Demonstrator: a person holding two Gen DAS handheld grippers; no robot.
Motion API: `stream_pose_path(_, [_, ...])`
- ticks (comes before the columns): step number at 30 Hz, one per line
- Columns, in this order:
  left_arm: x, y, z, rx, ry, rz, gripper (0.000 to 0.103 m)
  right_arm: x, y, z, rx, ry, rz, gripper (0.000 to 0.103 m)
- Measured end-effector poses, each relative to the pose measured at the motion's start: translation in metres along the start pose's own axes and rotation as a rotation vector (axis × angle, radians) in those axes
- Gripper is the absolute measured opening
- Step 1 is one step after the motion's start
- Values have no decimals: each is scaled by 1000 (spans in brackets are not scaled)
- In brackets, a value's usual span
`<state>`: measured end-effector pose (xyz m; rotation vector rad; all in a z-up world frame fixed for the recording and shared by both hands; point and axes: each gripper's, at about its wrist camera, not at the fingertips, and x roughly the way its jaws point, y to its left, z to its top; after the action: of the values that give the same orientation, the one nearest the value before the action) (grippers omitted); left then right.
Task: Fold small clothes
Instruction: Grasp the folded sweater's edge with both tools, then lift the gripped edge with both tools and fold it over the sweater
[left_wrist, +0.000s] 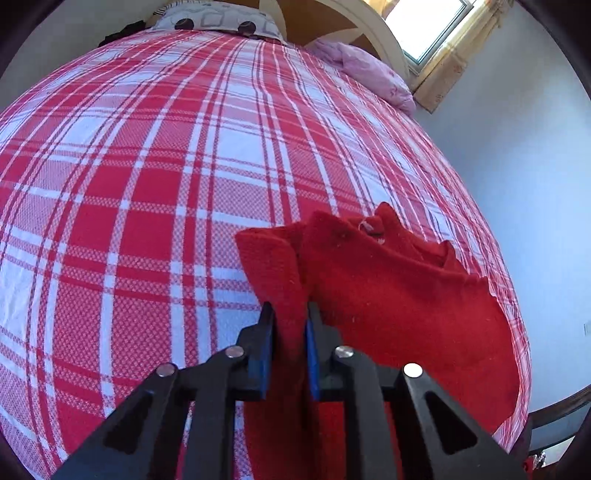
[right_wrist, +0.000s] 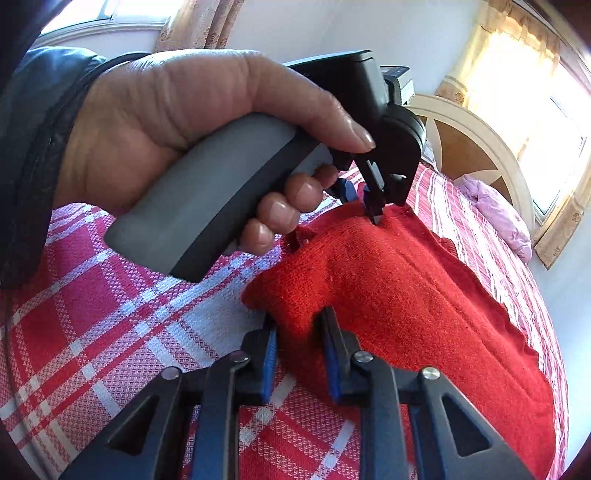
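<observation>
Sunlit and small, the bedroom is mostly bed (left_wrist: 147, 184), spread with a red-and-white plaid sheet; a patterned pillow (left_wrist: 218, 18) lies at the far end by the arched headboard (right_wrist: 476, 136), a pink bundle (left_wrist: 373, 70) sits near the window (left_wrist: 424, 26), and a pale wall closes the right side. On the sheet lies the task's thing, a small red knit garment (left_wrist: 399, 280), near the bed's right edge in the left wrist view. The left gripper (left_wrist: 290, 314) is clamped on a raised fold of the garment, the cloth squeezed between its blue pads. In the right wrist view a hand (right_wrist: 177, 122) holds that same tool by its grey handle, its tips pinching the garment's far edge. The right gripper (right_wrist: 297, 317) is closed on the near corner, the fabric bunched up between its fingers. Both ends look secured, so the step in hand is judged to be the grasp before a fold. The next move likely calls for lifting both held points together, keeping the cloth taut between them, carrying one edge over the other, and laying it flat before letting go; uneven lifting could drag or twist the knit.
</observation>
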<state>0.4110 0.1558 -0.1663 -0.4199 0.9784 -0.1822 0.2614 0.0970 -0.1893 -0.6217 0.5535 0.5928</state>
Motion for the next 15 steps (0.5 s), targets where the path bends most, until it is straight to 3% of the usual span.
stream_pose_path(3, [-1,-6,-1,11,-11,11,14,-2,-4,0,16,-6,11,13])
stream_pose_path(8, [-9,-4,5,-65,-21,-45,12,-17,-16,-1,74,-50,36,10])
stream_pose_path(15, [-36,-31,19,-61,-61,-119,12,-54,-59,-6,230,-131,85,8])
